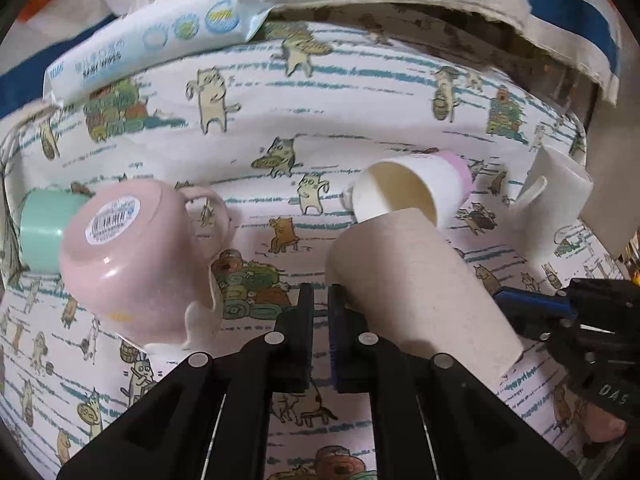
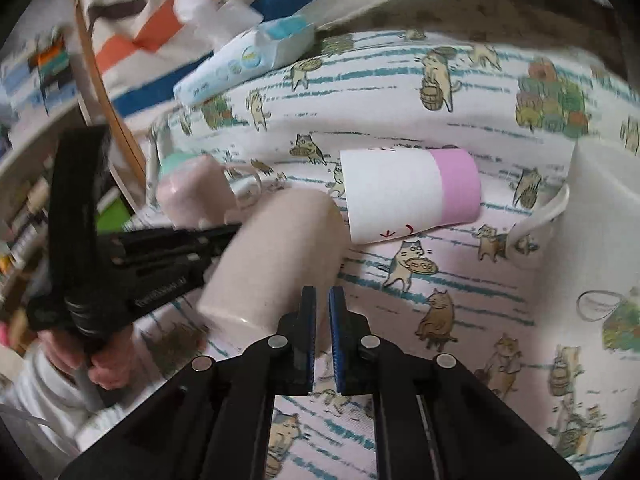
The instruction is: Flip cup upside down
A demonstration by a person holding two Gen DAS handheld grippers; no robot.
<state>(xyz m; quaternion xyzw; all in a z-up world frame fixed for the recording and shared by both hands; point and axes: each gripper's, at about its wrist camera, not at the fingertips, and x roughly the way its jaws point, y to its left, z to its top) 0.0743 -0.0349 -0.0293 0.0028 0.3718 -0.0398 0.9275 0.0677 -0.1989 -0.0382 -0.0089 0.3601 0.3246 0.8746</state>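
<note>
Matte beige tapered cup [image 1: 420,284] at 3 o'clock of left gripper [image 1: 321,300], lying tilted on cat-print cloth [image 1: 360,92]. Glossy pink mug [image 1: 128,256] upside down at 10. Both grippers' fingers narrow, holding nothing; right gripper [image 2: 322,300].

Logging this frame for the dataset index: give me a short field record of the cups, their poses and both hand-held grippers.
surface: cat-print cloth
pink mug: upside down, base with barcode sticker facing up
beige cup: lying on its side, between the two grippers
white-and-pink cup: on its side, open mouth toward the beige cup
mint cup: behind the pink mug, partly hidden
wipes pack: far edge of the cloth
left hand-held gripper: fingers nearly together, nothing between them
right hand-held gripper: fingers nearly together, nothing between them
</note>
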